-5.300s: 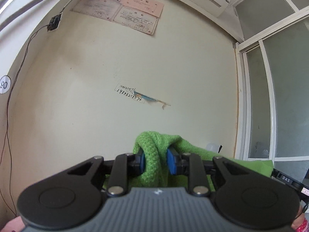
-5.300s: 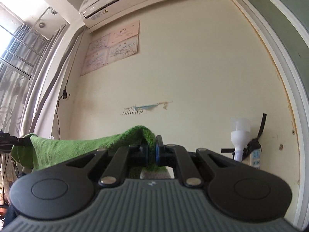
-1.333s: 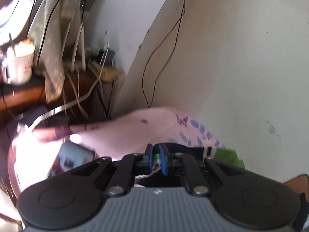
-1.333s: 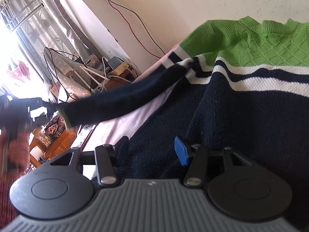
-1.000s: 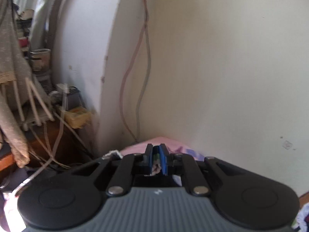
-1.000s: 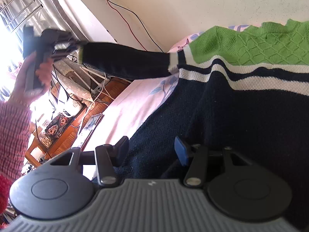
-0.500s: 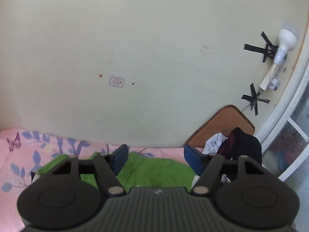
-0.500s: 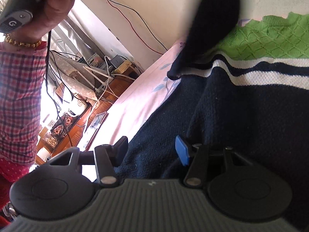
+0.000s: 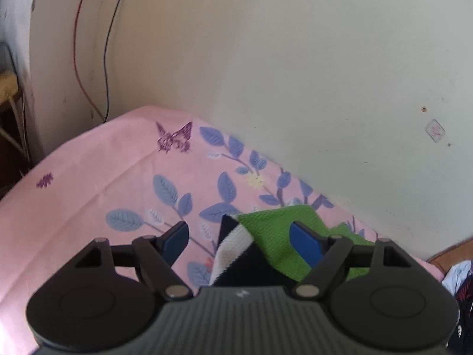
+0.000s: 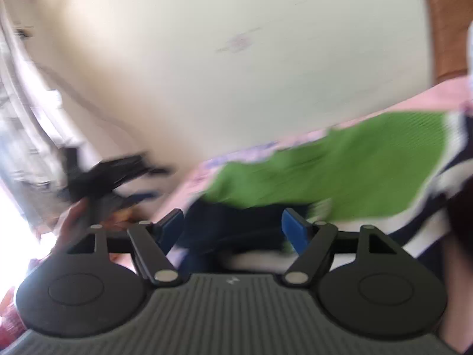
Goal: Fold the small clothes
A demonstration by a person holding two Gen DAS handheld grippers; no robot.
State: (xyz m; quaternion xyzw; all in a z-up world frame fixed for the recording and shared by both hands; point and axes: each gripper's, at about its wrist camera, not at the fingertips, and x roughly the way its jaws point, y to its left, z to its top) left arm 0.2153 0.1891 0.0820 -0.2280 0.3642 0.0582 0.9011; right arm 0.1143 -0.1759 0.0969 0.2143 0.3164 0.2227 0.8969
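A small knit sweater, green on top with white and navy stripes, lies on a pink floral bedsheet [image 9: 124,159]. In the left wrist view its shoulder corner [image 9: 266,233] shows between the fingers of my left gripper [image 9: 241,238], which is open and holds nothing. In the blurred right wrist view the sweater's green yoke [image 10: 340,165] spreads ahead, with a navy part under my right gripper [image 10: 232,224], which is open and empty. The other gripper and hand [image 10: 97,180] show blurred at the left.
A cream wall [image 9: 295,59] rises directly behind the bed. Red and dark cables [image 9: 88,44] hang down it at the left. A brown board [image 9: 452,251] and other clothes [image 9: 461,278] sit at the far right of the bed.
My left gripper has swung left and down toward the sweater's shoulder and stays open. The right gripper has moved fast, its view now blurred and tilted toward the green yoke.
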